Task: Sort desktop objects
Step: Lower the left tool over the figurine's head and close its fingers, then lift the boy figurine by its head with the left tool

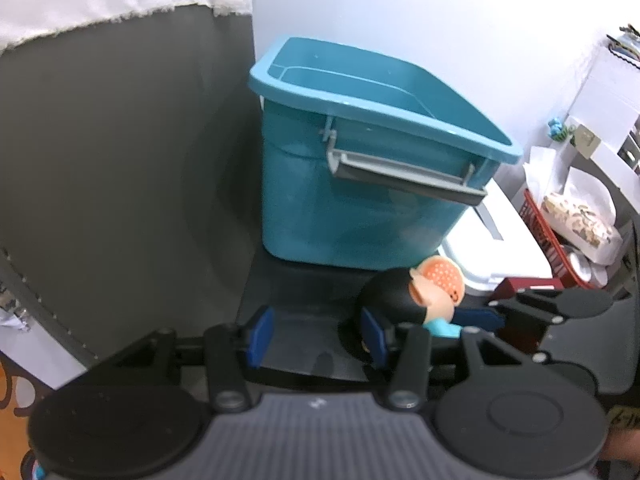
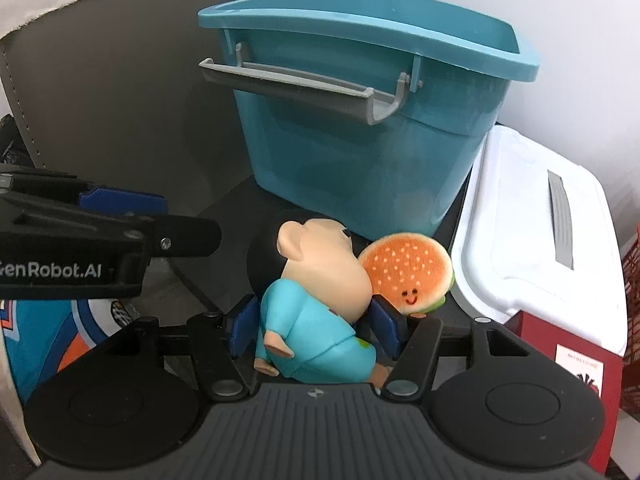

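Observation:
A cartoon boy figurine [image 2: 320,304] in light blue clothes, with a black-haired head and a hamburger [image 2: 408,276] at its face, sits between the blue pads of my right gripper [image 2: 316,328], which is shut on its body. A teal plastic bin [image 2: 360,128] with a grey handle stands open just beyond it. In the left wrist view the figurine [image 1: 424,296] is at the right, past my left gripper [image 1: 316,336], which is open and empty. The bin [image 1: 360,184] stands ahead of it.
A white lidded box [image 2: 532,248] sits right of the bin, with a dark red box [image 2: 560,344] in front of it. A red basket [image 1: 548,236] with packaged items is far right. A dark grey mat [image 1: 120,160] covers the desk.

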The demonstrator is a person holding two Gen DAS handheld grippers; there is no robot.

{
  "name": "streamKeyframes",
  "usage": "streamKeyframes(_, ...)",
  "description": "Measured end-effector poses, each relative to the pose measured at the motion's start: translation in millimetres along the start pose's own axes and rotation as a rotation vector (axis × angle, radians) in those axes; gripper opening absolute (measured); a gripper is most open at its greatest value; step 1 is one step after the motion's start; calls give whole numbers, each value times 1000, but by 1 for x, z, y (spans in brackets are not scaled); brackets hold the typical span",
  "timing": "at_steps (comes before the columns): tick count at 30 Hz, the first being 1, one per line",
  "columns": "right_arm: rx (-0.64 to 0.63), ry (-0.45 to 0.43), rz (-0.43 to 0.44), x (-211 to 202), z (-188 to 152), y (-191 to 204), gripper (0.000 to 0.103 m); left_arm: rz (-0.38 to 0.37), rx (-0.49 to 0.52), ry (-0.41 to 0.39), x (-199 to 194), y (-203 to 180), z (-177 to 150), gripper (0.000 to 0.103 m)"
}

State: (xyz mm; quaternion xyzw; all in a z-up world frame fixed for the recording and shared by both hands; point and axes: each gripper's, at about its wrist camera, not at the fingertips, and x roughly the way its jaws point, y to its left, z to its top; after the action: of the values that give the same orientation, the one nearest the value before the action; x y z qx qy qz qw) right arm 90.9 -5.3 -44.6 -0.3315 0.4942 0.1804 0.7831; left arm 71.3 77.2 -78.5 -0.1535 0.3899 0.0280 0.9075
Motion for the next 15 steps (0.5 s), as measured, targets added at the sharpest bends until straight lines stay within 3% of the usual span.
streamKeyframes(15, -9, -27, 11, 4, -10, 6, 62, -7, -6, -10, -2, -1, 1, 52)
